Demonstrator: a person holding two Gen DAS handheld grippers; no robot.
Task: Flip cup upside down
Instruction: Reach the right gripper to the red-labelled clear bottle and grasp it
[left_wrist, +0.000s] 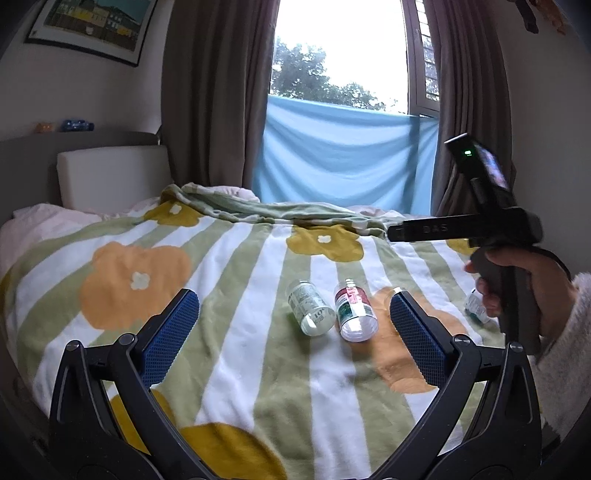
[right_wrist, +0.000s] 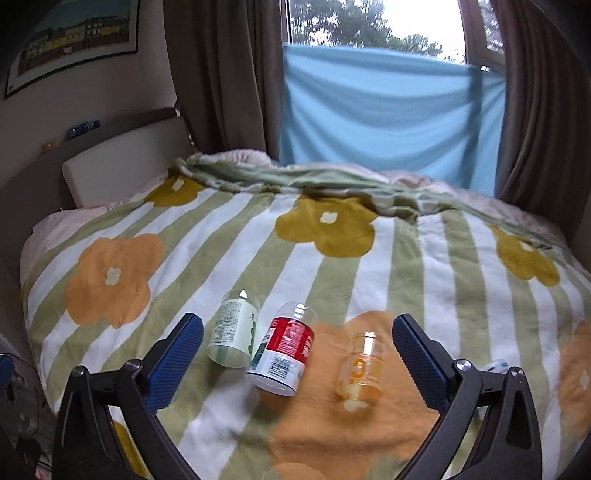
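Work has hardly begun, I judge: my right gripper and left gripper hang spread and empty, the small clear plastic cup resting ungrasped on the flowered striped blanket.

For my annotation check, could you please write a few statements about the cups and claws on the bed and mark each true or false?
1. Both claws are open and empty. True: left claw, right claw.
2. The red-labelled cup stands upright. False: it lies on its side.
3. The green-labelled cup lies beside the red-labelled one. True.
4. The cups rest on a wooden table. False: they lie on a flowered blanket.
5. The clear cup with orange print is gripped by the right claw. False: it lies free on the blanket.
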